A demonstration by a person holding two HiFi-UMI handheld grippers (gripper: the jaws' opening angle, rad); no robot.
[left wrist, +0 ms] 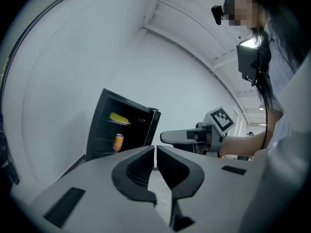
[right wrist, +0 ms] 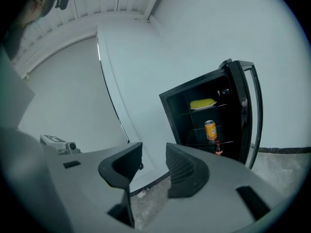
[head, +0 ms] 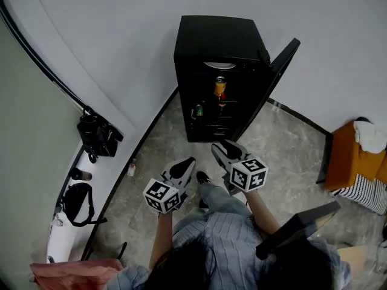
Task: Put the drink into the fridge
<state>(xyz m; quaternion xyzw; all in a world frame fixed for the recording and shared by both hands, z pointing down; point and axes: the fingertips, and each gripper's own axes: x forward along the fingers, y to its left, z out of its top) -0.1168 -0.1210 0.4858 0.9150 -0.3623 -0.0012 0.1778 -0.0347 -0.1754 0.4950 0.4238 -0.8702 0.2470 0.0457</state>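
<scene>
A small black fridge point(head: 217, 41) stands against the wall with its door point(head: 275, 77) swung open to the right. Inside, an orange drink can point(head: 220, 87) stands on a shelf, with a dark bottle point(head: 221, 106) and a green can point(head: 198, 110) lower down. The orange can point(right wrist: 210, 130) and a yellow item on a plate point(right wrist: 202, 103) also show in the right gripper view. Both grippers hover in front of the fridge, well short of it. My left gripper point(head: 188, 164) is shut and empty. My right gripper point(head: 219, 150) has a gap between its jaws and holds nothing.
Black bags point(head: 97, 135) lie on a white ledge along the curved wall at left. A small carton point(head: 131, 170) lies on the stone floor by the ledge. An orange box point(head: 349, 156) stands at right, and a dark panel point(head: 296, 228) juts out near my right arm.
</scene>
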